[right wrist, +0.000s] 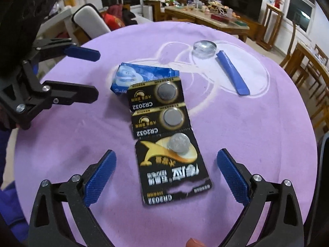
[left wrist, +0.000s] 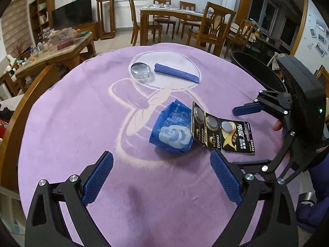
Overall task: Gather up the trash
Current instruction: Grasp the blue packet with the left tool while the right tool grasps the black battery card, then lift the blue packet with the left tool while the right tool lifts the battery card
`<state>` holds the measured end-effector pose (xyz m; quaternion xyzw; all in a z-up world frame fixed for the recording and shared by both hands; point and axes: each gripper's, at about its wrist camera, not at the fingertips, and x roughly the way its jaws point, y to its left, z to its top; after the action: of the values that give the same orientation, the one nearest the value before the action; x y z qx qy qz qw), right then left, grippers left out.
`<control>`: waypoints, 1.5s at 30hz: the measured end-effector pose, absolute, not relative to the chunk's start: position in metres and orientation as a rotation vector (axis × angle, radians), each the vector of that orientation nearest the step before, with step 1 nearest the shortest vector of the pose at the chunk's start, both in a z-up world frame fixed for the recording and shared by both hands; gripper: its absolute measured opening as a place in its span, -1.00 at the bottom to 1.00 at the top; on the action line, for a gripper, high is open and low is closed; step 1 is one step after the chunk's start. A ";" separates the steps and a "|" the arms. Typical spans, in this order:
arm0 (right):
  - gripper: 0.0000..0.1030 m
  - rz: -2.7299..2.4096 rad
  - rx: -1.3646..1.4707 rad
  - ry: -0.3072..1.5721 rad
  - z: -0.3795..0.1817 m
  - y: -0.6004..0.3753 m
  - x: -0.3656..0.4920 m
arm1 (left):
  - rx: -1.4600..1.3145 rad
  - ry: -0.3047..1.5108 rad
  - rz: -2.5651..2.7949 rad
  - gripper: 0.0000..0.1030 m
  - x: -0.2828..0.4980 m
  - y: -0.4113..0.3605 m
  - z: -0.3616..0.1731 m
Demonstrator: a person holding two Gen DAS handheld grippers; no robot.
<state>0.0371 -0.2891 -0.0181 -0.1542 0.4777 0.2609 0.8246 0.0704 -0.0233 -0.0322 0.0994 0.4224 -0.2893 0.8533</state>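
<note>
1. Battery card (right wrist: pixel 168 135), black and gold, flat on the purple desk cloth (right wrist: pixel 257 144) near the middle of the desk, three coin cells showing in its blisters, torn along its near end in the right wrist view.
2. Blue wrapper (left wrist: pixel 172 132), crumpled, just beyond the card's far end in the right wrist view, touching it and partly under it.
3. Blue strip (left wrist: pixel 176 72), folded flat, toward the far edge of the desk in the left wrist view, well apart from the card and wrapper.
4. Clear glass dish (left wrist: pixel 141 70), round, just beside one end of the strip, not touching as far as can be told.
5. Right gripper (right wrist: pixel 166 177) above the card's near end, fingers (right wrist: pixel 99 177) spread wide to either side of it, not pressing on it, nothing held.
6. Left gripper (left wrist: pixel 161 178) over bare cloth on the near side of the wrapper, fingers (left wrist: pixel 97 178) wide apart, nothing between them.
7. Black bin (left wrist: pixel 259 72) just off the desk's right edge in the left wrist view, behind the right gripper.
8. Fingertip of the person (right wrist: pixel 194 242) at the bottom edge of the right wrist view.
</note>
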 end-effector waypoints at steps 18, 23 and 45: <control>-0.69 0.507 -0.118 0.951 0.007 -0.347 0.048 | 0.366 0.915 -0.626 0.64 0.091 -0.067 -0.048; -0.71 0.509 -0.119 0.943 0.015 -0.361 0.045 | 0.325 0.939 -0.604 0.02 0.101 -0.068 -0.051; 0.19 0.435 -0.265 1.009 -0.010 -0.281 0.081 | 0.112 0.837 -0.507 -0.09 0.083 -0.015 -0.017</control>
<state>0.0805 -0.2809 -0.0098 -0.1255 0.4779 0.2061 0.8446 0.0833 -0.0145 -0.0166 0.0537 0.4018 -0.2435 0.8811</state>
